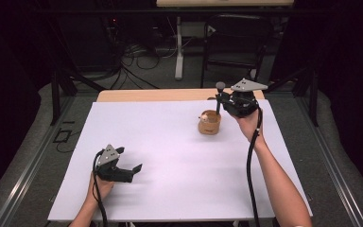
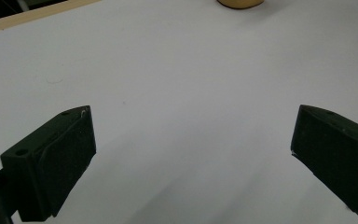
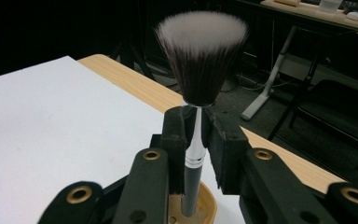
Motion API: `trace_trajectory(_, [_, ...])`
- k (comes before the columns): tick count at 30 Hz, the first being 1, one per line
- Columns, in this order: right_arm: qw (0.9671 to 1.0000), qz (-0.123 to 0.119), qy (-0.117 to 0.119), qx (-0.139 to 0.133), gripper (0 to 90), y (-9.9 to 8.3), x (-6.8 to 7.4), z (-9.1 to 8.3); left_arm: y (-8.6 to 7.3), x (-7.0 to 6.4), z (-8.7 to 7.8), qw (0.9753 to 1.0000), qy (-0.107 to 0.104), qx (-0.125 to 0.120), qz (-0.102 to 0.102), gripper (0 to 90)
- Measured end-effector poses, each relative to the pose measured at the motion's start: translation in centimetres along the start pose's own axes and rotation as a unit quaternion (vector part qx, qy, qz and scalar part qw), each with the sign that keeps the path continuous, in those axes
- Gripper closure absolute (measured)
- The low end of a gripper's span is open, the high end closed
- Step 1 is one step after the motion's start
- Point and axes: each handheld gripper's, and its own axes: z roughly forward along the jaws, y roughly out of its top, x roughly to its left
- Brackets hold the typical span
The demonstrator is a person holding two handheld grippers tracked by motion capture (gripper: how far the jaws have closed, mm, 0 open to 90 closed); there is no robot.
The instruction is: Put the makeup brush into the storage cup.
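A wooden desk [image 1: 123, 95] carries the scene, nearly all of its top covered by a large white sheet [image 1: 170, 156] (only a light wood strip shows along the far edge). On the sheet, toward the far right, stands a small round wooden cup [image 1: 209, 123]. The left gripper [image 1: 131, 171] rests low on the sheet near the front left corner.

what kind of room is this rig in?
Likely a lab or data-capture studio: dark curtains around a table covered with a white sheet, loose cables on the floor, and a folding chair behind.
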Motion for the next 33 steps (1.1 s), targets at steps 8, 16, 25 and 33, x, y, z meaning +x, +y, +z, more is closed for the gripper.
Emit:
trace_trajectory(8, [0.9999,-0.007,-0.001,0.010,77.4,-0.3,0.0,1.1,0.0,0.0,0.0,1.0000,0.000,0.001,0.000,0.0])
trace_trajectory(16, [0.9995,-0.023,-0.003,0.020,77.4,-0.5,0.4,2.0,0.0,0.0,0.0,1.0000,-0.001,0.000,-0.001,0.0])
trace_trajectory(25, [0.9991,-0.024,-0.001,0.035,77.4,-0.9,0.5,3.0,0.0,0.0,0.0,1.0000,0.001,0.001,0.001,0.0])
trace_trajectory(33, [0.9982,-0.027,0.000,0.053,77.3,-1.4,0.5,3.7,0.0,0.0,0.0,1.0000,0.001,-0.001,0.000,0.0])
